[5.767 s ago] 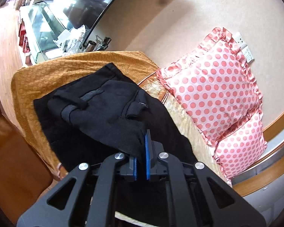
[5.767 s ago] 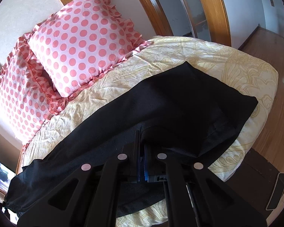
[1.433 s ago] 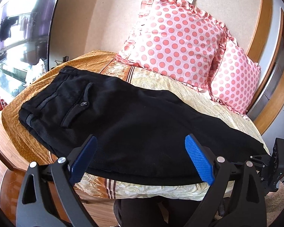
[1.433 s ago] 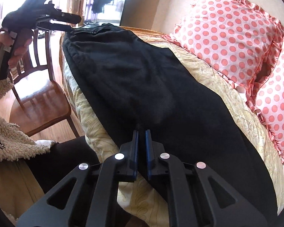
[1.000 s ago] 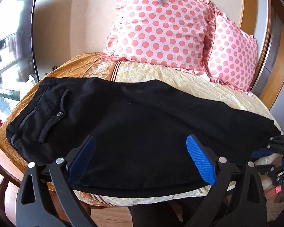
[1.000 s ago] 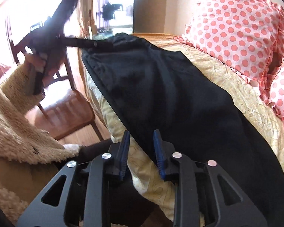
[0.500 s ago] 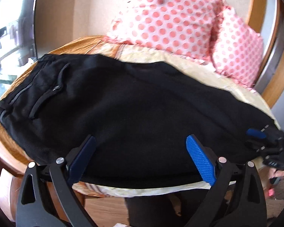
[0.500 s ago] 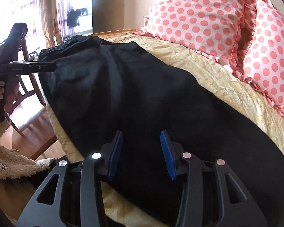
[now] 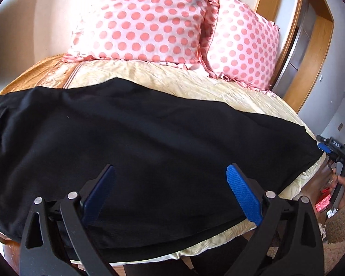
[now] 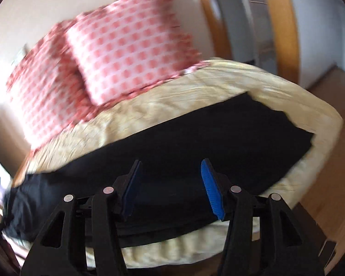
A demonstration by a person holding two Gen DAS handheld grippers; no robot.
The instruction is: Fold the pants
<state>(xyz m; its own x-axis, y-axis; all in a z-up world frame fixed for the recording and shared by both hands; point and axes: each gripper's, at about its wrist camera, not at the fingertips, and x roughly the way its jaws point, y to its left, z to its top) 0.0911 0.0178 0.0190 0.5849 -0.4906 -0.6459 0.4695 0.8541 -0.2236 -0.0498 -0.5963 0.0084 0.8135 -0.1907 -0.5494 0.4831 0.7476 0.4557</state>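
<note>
The right gripper (image 10: 170, 181), pinched shut on the hem edge a moment ago, now gapes wide and empty, as does the left gripper (image 9: 170, 193). The black pants (image 9: 138, 142) lie released, folded lengthwise across the cream bedspread (image 9: 195, 85); the crosswise fold probably comes next.

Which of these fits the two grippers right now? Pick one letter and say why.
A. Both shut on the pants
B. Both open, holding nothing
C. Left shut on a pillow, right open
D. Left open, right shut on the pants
B: the left gripper and the right gripper both have their blue pads spread wide apart, and the black pants lie flat on the bed with no cloth between either pair.
</note>
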